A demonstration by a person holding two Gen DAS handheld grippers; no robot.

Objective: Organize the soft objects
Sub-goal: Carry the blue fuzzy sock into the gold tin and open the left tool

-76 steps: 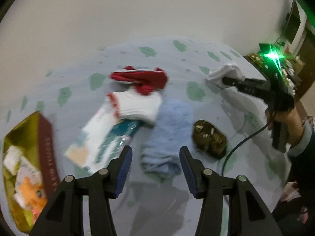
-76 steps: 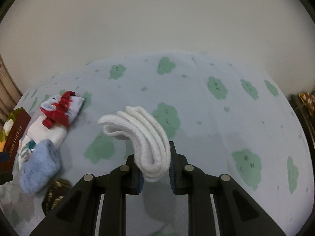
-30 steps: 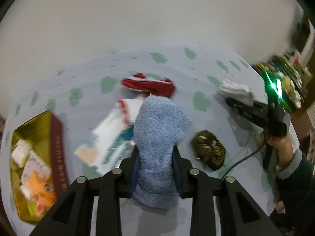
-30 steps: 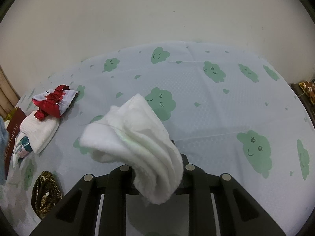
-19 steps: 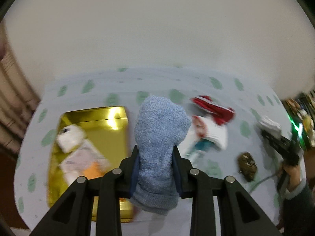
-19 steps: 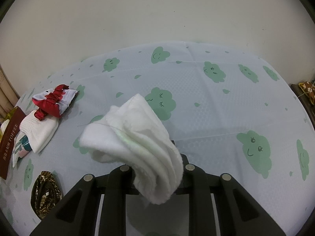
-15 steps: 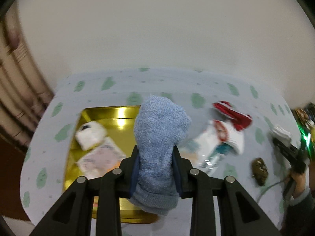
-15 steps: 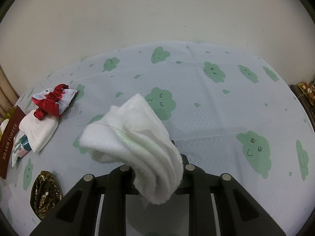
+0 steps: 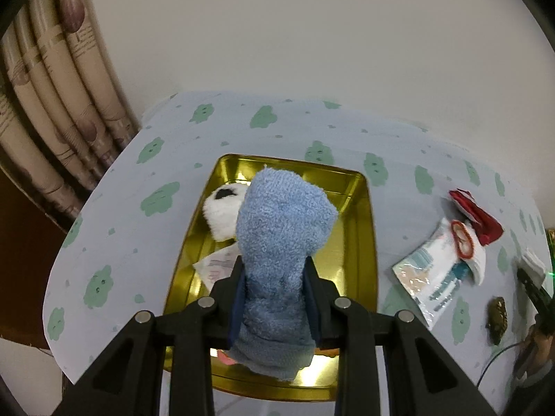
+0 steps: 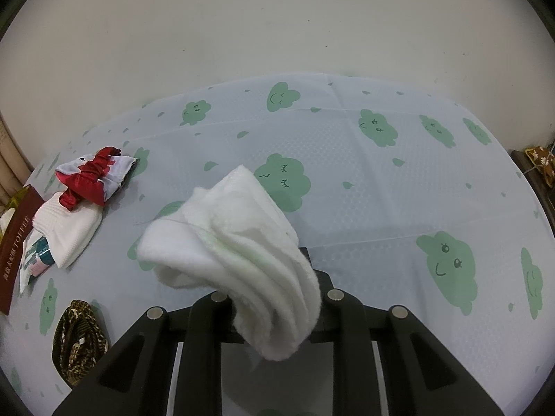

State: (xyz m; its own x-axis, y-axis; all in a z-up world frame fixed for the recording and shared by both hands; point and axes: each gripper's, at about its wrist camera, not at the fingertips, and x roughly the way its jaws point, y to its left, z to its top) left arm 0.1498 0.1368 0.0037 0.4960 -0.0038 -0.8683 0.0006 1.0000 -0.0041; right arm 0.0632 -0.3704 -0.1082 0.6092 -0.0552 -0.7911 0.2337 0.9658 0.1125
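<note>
Swinging left across the table, the left gripper [image 9: 274, 298] now looks down on the gold tin [image 9: 367, 242], which sat at the far edge of its view 2.5 s ago. Back then its fingers were wide apart above the blue sock [image 9: 281, 242] lying on the cloth; now they are closed on that sock, which stands up between the pads and droops below them. The sock hangs directly over the tin, above its near half, not yet touching anything inside as far as can be seen.

Inside the tin lie a white plush [image 9: 223, 213] with a dark patch and a paper packet [image 9: 216, 265], both toward the left wall; the right half shows bare gold.

On the other side little has changed. The right gripper [image 10: 274, 298] grips the folded white sock [image 10: 236, 242] as before, raised over the cloud-print cloth [image 10: 399, 190] and well away from the tin, whose brown side [image 10: 15, 242] only shows at the left edge of that view.

Left out on the cloth are the red-and-white socks [image 10: 86, 176], a white sock [image 10: 69, 230] over a foil packet [image 9: 433, 277], and a small brown patterned piece [image 10: 78, 339].

By my reading, the blue sock is 1 release from being stowed; opening over the bare right half would avoid piling on the plush. The white sock looks next in line.
</note>
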